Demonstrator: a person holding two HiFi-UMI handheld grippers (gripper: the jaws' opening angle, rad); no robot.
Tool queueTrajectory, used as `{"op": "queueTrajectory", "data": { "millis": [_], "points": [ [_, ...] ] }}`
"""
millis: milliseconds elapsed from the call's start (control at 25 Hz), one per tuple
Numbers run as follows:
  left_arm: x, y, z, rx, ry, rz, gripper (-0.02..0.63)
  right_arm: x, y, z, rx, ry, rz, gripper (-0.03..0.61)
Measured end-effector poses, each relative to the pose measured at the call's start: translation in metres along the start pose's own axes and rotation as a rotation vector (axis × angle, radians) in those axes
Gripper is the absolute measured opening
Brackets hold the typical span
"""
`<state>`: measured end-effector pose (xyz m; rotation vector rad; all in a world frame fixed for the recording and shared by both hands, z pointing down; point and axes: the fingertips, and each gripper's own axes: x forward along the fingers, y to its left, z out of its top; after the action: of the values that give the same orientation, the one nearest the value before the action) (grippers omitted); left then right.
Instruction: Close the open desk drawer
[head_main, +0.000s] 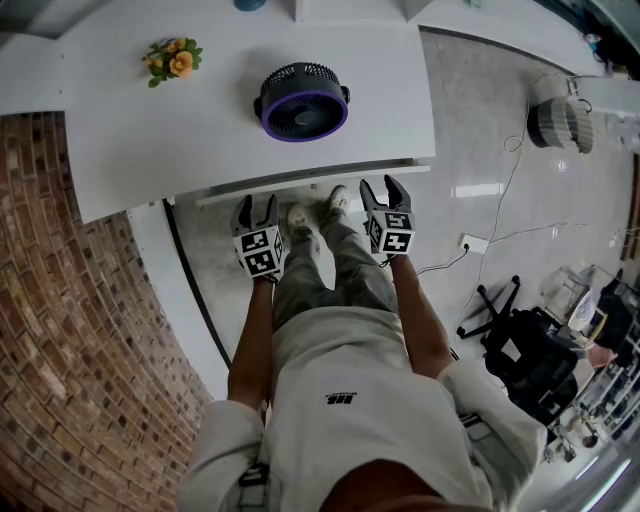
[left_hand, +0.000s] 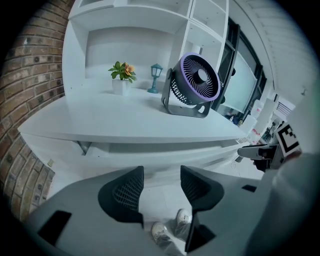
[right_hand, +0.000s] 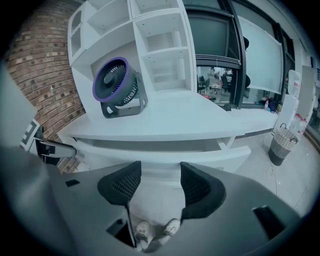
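The white desk (head_main: 180, 140) has a shallow drawer (head_main: 300, 188) pulled a little way out from under its front edge. The drawer's white front (left_hand: 165, 152) (right_hand: 165, 160) runs across both gripper views just beyond the jaws. My left gripper (head_main: 256, 208) (left_hand: 161, 180) is held before the left part of the drawer front, open, with nothing between its fingers. Before the right part is my right gripper (head_main: 381, 190) (right_hand: 160, 177), also open and empty. I cannot tell whether either gripper touches the drawer.
A purple-rimmed fan (head_main: 303, 102) and a small flower pot (head_main: 172, 58) stand on the desk, below white shelves (right_hand: 160, 45). A brick wall (head_main: 60, 300) is at the left. The person's shoes (head_main: 315, 212) are under the drawer. An office chair (head_main: 520, 350) and a bin (head_main: 560, 122) are at the right.
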<state>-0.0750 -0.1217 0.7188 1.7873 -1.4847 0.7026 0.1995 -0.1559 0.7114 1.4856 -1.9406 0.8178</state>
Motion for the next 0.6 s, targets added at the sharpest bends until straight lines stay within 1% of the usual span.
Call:
{"op": "queueTrajectory", "data": {
  "millis": [600],
  "points": [
    [0.010,0.005,0.011,0.004,-0.019,0.004,0.234,0.012,-0.002,0.011,-0.009,-0.025,-0.007,0.250]
  ]
}}
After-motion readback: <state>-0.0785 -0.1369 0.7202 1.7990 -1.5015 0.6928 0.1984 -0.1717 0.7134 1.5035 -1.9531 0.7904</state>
